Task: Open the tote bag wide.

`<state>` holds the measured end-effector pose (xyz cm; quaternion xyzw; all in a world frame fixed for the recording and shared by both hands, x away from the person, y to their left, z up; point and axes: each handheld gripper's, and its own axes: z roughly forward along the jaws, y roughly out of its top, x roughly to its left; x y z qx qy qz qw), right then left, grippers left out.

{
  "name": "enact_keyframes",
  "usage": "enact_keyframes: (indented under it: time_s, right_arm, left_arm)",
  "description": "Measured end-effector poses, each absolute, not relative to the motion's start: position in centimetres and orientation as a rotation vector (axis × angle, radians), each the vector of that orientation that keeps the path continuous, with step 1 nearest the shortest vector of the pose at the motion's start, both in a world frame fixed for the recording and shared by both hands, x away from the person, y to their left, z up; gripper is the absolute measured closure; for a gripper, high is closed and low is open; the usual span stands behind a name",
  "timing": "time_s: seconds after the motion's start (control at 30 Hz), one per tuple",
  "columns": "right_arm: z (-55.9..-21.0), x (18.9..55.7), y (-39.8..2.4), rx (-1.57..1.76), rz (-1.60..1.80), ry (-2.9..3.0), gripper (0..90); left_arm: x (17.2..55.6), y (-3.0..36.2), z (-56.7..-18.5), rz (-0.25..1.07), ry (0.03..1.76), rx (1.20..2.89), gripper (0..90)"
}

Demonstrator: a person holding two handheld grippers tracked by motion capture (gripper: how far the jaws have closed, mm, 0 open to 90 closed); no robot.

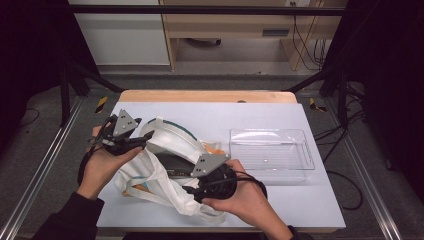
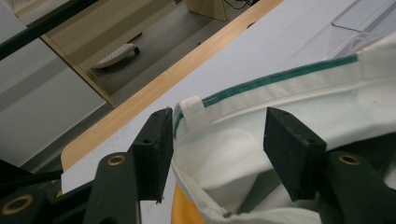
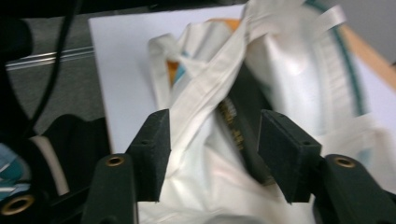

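My left hand (image 1: pixel 102 165) holds its tool (image 2: pixel 217 140) at the raised rim of the white cloth bag (image 1: pixel 165 150), jaws standing apart with the green-trimmed edge loose between them, while my right hand (image 1: pixel 245 195) keeps its tool (image 3: pixel 212 149) low over the bag's near side, jaws likewise parted around a strap and gripping nothing. The bag sits mid-desk (image 1: pixel 280 200), something dark inside its mouth, with a clear plastic tray (image 1: pixel 272 150) just beside it, grey floor beyond.
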<state>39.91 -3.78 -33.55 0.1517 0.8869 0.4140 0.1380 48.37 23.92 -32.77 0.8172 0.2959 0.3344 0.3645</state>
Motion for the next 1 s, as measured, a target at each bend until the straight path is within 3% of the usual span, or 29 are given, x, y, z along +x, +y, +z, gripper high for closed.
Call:
enact_keyframes:
  time_s: [0.4,0.77,1.0]
  right_arm:
    - [-31.0,45.1,-3.5,0.492,1.125,2.461,32.2]
    - [-33.0,51.5,-2.5,0.602,1.029,2.503,19.4]
    - [-34.6,52.8,-1.2,0.609,0.973,2.587,16.5]
  left_arm:
    - [43.0,24.2,-34.7,0.855,0.756,2.1,37.4]
    - [41.6,23.3,-38.2,0.749,0.8,2.104,33.5]
    - [41.7,22.5,-39.2,0.742,0.806,2.12,31.6]
